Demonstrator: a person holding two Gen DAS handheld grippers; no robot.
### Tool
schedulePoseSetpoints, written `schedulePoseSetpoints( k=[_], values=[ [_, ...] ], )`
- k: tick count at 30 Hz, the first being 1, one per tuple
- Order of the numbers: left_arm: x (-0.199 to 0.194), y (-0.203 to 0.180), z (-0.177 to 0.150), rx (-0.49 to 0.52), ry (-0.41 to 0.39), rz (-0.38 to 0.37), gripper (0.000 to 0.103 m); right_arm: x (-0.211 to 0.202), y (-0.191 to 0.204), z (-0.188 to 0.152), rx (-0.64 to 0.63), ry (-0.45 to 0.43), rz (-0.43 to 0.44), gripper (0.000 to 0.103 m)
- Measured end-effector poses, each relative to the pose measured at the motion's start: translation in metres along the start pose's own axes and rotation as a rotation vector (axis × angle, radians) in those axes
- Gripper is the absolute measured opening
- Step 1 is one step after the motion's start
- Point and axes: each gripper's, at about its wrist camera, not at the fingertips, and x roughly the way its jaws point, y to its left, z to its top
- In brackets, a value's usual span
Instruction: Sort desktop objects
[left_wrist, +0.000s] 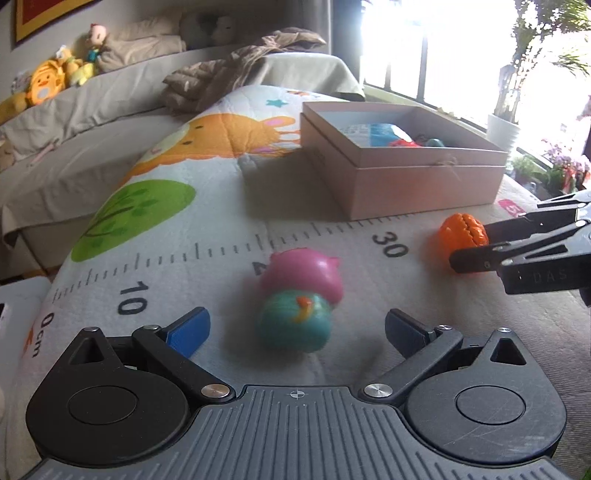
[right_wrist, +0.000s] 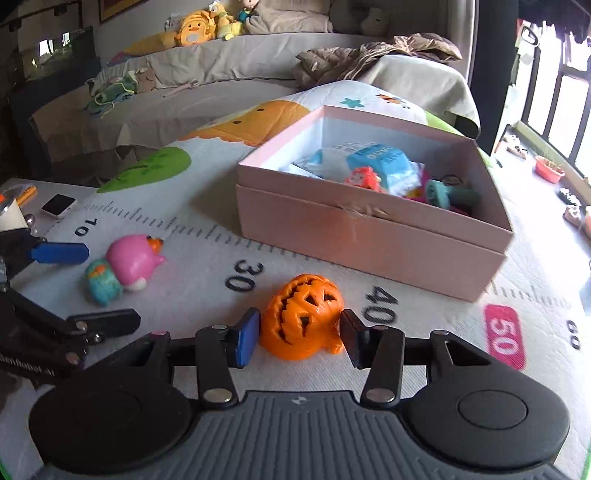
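Only the right wrist view shows the right tool (right_wrist: 300, 332) clamping the pumpkin's (right_wrist: 303, 314) carved face.

Quilted cloth mat (right_wrist: 207, 236), matt. Pink box (right_wrist: 369, 236): matt cardboard. Orange pumpkin (right_wrist: 304, 317): ridged plastic. Pink-and-teal toy (left_wrist: 295, 295): smooth, glossy plastic. Gripper bodies: matt black plastic.

The pumpkin (right_wrist: 303, 315) lies on the mat (right_wrist: 424, 354) between the right gripper's (right_wrist: 300, 334) fingers, with the box (right_wrist: 369, 236) behind it — a carton (right_wrist: 384, 166) and small toys lie inside. Left of the pumpkin lies the bird toy (left_wrist: 297, 299), in front of the left gripper (left_wrist: 295, 332) and between its spread fingers, untouched. Behind the mat runs a sofa (right_wrist: 221, 62) — plush toys (right_wrist: 195, 26) sit on its back.
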Motion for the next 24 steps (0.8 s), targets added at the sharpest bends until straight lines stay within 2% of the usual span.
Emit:
schedulePoseSetpoints(
  k=[3,6,7,8,10,12,14,16,17,20,23,24],
  values=[
    [0.006,-0.011,0.004,0.012,0.000,-0.029,0.103,-0.015,-0.012,-0.018,0.008,-0.018,-0.030,0.056],
    [0.011,-0.019,0.010,0.023,-0.010,-0.029,0.099,-0.023,-0.021,-0.023,0.019,-0.028,-0.040,0.056],
    [0.013,-0.020,0.011,0.024,-0.009,-0.019,0.095,-0.023,-0.023,-0.023,0.026,-0.034,-0.041,0.057],
    [0.016,-0.021,0.013,0.023,-0.003,-0.008,0.080,-0.024,-0.024,-0.023,0.037,-0.043,-0.039,0.059],
    [0.017,-0.020,0.013,0.012,-0.002,-0.001,0.072,-0.022,-0.023,-0.019,0.056,-0.066,-0.033,0.066],
    [0.014,-0.019,0.013,0.022,-0.006,0.008,0.056,-0.017,-0.018,-0.015,0.055,-0.079,-0.024,0.068],
    [0.010,-0.020,0.012,0.037,-0.005,0.011,0.052,-0.010,-0.013,-0.011,0.050,-0.080,-0.020,0.068],
    [0.005,-0.022,0.010,0.054,-0.006,0.023,0.051,-0.002,-0.007,-0.009,0.033,-0.073,-0.029,0.061],
    [0.002,-0.023,0.009,0.063,-0.007,0.027,0.051,0.000,-0.006,-0.008,0.026,-0.069,-0.033,0.050],
    [-0.005,-0.027,0.005,0.075,-0.005,0.024,0.050,-0.006,-0.005,-0.009,0.026,-0.075,-0.022,0.047],
    [-0.015,-0.031,0.006,0.081,-0.019,0.016,0.050,-0.022,-0.007,-0.011,0.011,-0.079,0.004,0.029],
    [-0.019,-0.034,0.008,0.087,-0.030,0.009,0.050,-0.030,-0.009,-0.011,0.006,-0.080,0.012,0.018]
  ],
)
